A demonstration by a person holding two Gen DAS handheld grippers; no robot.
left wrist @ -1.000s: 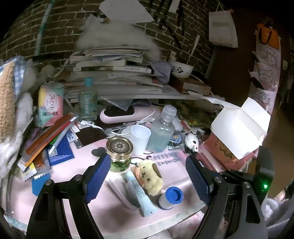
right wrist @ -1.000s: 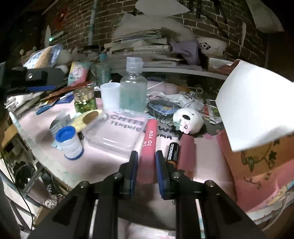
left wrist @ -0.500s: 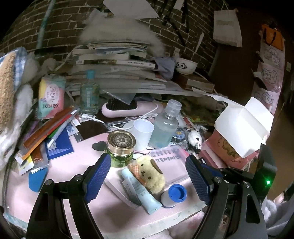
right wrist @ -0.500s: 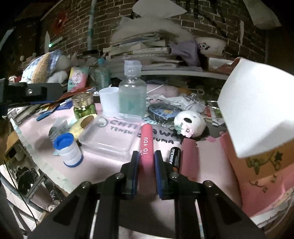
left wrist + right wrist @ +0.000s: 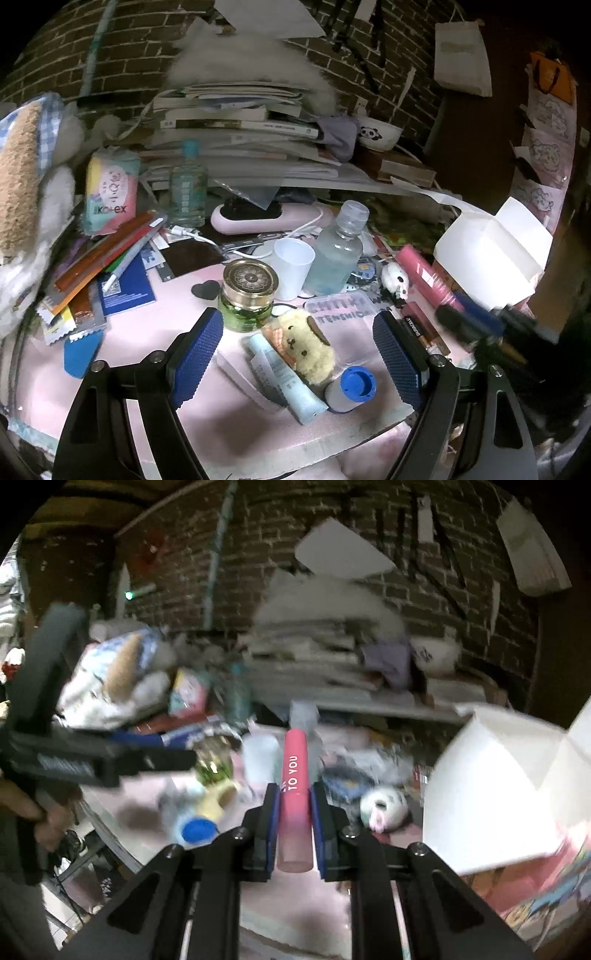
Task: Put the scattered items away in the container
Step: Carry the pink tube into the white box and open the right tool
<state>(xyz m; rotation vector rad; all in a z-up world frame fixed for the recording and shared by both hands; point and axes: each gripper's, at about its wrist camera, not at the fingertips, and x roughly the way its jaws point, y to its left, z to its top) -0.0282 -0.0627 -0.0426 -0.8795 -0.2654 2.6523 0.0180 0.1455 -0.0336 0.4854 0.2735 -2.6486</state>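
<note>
Right hand-held gripper (image 5: 294, 812) is clamped on the pink tube (image 5: 294, 794), pads tight on both sides of its lower half. The tube's long axis runs straight out along the fingers, capped end pointing away toward the brick wall, and it looks clear of the counter (image 5: 159, 332). The view is smeared, so I can't tell the exact height.

The white box (image 5: 491, 794) is the likely container, and it sits just to the right of the held tube, open flaps tilted up, at the counter's right edge. So the coming move, by my reading, is a swing to the right, then tipping the tube's far end over the rim. The right hand is clearly the nearer one.

Left hand-held gripper (image 5: 297, 350) hangs over the counter's front edge with its blue pads wide apart and nothing between them. Below the gap lie a yellow plush (image 5: 304, 343), a pale tube (image 5: 286, 376) and a blue-capped bottle (image 5: 351, 386), waiting their turn.
</note>
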